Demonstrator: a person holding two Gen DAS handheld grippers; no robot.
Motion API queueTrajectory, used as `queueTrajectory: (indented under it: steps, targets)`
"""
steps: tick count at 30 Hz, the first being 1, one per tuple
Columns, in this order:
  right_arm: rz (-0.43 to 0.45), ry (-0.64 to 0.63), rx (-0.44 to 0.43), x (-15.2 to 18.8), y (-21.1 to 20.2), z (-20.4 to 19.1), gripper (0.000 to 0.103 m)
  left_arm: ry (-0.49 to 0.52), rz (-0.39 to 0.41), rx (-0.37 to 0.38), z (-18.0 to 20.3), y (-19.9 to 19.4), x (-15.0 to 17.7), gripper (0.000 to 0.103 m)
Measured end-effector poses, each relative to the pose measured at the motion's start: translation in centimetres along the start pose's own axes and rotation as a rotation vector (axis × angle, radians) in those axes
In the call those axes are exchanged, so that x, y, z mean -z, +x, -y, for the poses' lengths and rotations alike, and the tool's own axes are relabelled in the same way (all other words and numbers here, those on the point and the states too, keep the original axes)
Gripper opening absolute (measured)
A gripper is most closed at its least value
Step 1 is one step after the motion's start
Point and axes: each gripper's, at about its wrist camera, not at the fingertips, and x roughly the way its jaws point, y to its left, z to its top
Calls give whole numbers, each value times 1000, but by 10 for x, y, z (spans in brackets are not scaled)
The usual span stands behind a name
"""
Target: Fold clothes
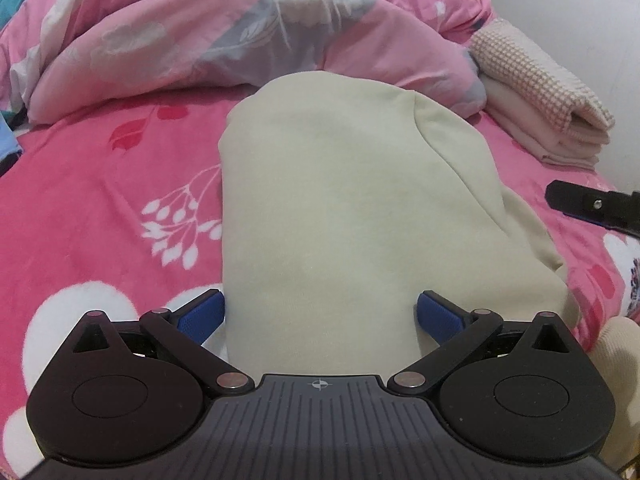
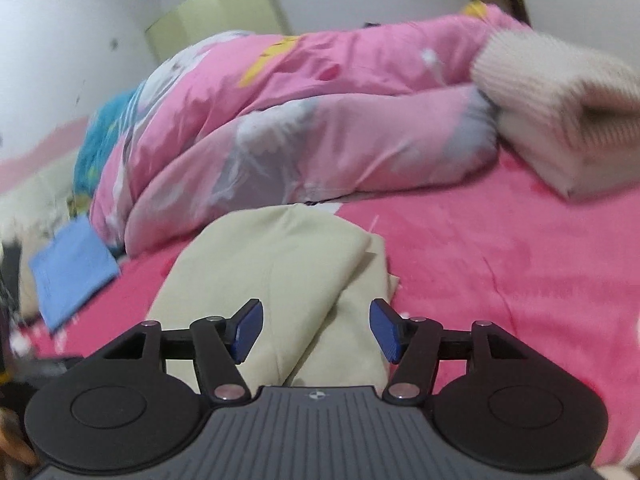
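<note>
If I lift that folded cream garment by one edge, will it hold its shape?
Probably not. The cream garment looks like soft cloth, so it would likely droop and unfold. Its loose flap on one side may slide off first. It looks light, so pushing would probably bunch it on the pink bedsheet.

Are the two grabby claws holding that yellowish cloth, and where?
Nothing is held. The left gripper and right gripper both stand open over the folded pale yellow-green garment, which lies on the pink bedsheet; no pad presses it.
</note>
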Motion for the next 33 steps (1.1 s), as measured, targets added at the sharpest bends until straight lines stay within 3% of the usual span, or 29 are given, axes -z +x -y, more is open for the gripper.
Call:
queueTrajectory:
  steps: [4, 10, 18, 20, 27, 33]
  targets:
    - [15, -104, 38, -2, 4, -19, 62, 14, -1, -24, 8, -1, 0, 103]
    - [54, -155, 47, -4, 11, -32, 61, 33, -1, -51, 13, -2, -1, 103]
    - [115, -291, 3, -8, 19, -57, 46, 29, -19, -67, 16, -1, -3, 103]
    - [107, -325, -13, -6, 25, -61, 43, 30, -21, -70, 16, -1, -3, 103]
    - [-57, -352, 56, 17, 72, -53, 40, 33, -35, -73, 16, 0, -4, 103]
    - [-63, -342, 54, 17, 68, -51, 40, 32, -36, -76, 16, 0, -4, 103]
